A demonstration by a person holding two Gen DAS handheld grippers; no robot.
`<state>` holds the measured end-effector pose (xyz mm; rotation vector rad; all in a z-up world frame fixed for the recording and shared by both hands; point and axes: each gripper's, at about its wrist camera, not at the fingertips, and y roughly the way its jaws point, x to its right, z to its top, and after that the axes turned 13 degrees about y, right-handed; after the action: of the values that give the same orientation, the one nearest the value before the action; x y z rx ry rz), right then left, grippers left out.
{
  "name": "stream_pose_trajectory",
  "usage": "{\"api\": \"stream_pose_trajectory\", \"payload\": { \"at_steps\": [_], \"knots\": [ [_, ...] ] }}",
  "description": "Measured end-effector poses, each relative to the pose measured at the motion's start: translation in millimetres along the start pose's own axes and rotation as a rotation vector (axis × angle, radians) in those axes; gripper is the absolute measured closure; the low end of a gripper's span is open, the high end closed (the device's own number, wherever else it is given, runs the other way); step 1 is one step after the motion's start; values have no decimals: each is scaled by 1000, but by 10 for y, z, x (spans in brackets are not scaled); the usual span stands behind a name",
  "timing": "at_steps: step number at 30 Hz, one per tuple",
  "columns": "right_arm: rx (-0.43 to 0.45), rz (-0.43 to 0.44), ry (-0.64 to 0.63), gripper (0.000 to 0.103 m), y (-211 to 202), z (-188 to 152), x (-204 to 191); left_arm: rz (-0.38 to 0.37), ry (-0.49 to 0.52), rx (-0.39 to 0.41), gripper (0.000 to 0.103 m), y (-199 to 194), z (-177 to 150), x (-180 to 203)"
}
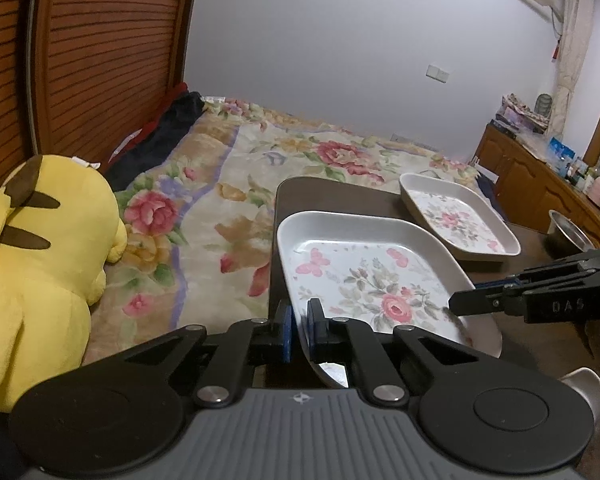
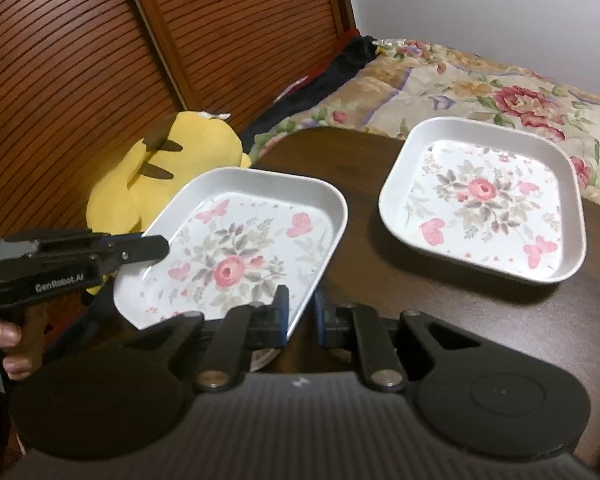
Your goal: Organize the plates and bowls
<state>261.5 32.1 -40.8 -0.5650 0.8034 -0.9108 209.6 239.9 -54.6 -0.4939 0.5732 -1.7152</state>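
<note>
Plates with pink roses: the near plate [image 2: 236, 248] is lifted off the dark desk [image 2: 364, 280], its close edge hidden behind both grippers. Left gripper [image 1: 299, 330] pinches its rim. Right gripper [image 2: 300, 316] pinches another edge. The second plate [image 2: 484, 200] lies farther back on the desk.

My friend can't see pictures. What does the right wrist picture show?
Two claws hold one flowered plate at opposite edges: the right claw at the near rim, the left claw at the left rim. A matching plate sits on the dark table, with a yellow plush toy and a flowered bed behind.
</note>
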Motion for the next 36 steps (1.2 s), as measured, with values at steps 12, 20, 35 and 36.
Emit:
{"api": "stream_pose_trajectory", "payload": {
  "at_steps": [12, 20, 35, 36],
  "knots": [
    [60, -4, 2, 88, -484, -130, -13, -18, 55, 48, 93, -397, 62, 307],
    [86, -12, 19, 88, -819, -335, 39, -43, 85, 64, 93, -622, 20, 569],
    [115, -50, 54, 88, -1237, -791, 260, -111, 111, 63, 93, -805, -199, 1058],
    [118, -52, 58, 88, -1254, -821, 275, -115, 114, 63, 93, -818, -212, 1085]
  ]
}}
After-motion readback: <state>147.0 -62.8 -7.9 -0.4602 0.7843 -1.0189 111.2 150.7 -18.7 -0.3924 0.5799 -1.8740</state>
